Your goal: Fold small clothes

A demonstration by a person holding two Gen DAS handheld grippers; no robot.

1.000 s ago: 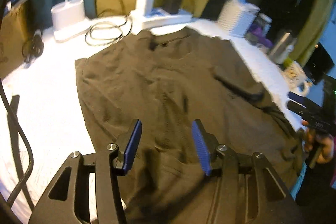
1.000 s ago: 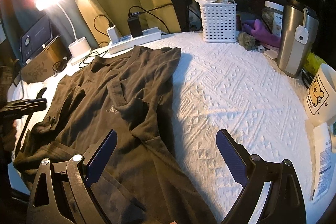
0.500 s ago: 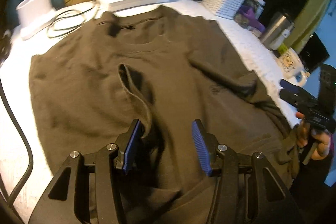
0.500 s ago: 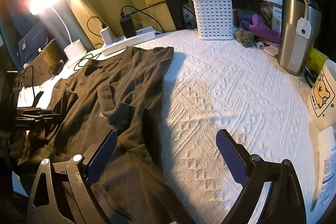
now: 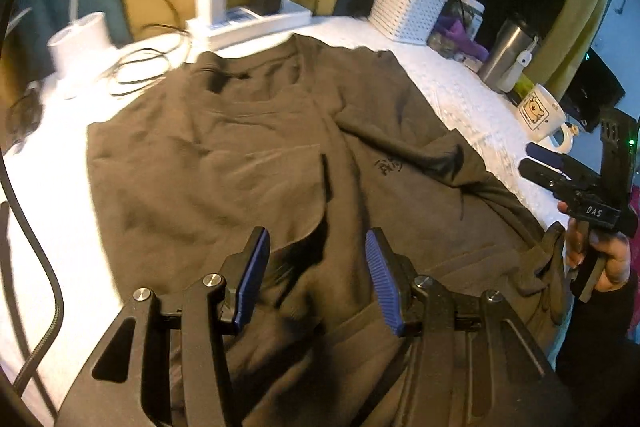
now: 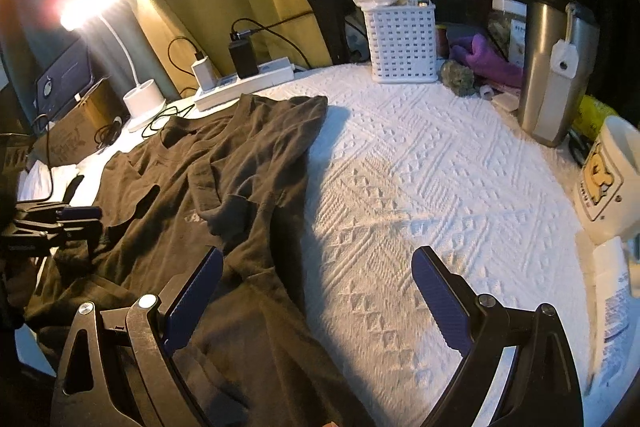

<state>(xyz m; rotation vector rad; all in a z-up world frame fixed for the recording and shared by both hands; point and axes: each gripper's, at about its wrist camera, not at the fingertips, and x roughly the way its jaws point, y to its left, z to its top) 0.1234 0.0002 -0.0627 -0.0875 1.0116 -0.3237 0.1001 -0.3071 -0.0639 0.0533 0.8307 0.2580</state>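
We hover the left gripper [image 5: 316,277], fingers apart and empty, over the near hem of the brown shirt [image 5: 248,167], which lies rumpled across the white bedspread [image 6: 420,195], one sleeve already turned in. To the right, our right gripper [image 6: 316,301] waits with fingers wide apart, gripping nothing. Best, we judge, to pinch one layer of hem cleanly and smooth the creases before folding.

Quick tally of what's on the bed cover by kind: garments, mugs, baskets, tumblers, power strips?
Garments: 1, brown T-shirt
Mugs: 1, bear mug
Baskets: 1, white basket
Tumblers: 1, steel tumbler
Power strips: 1, power strip
Total: 5
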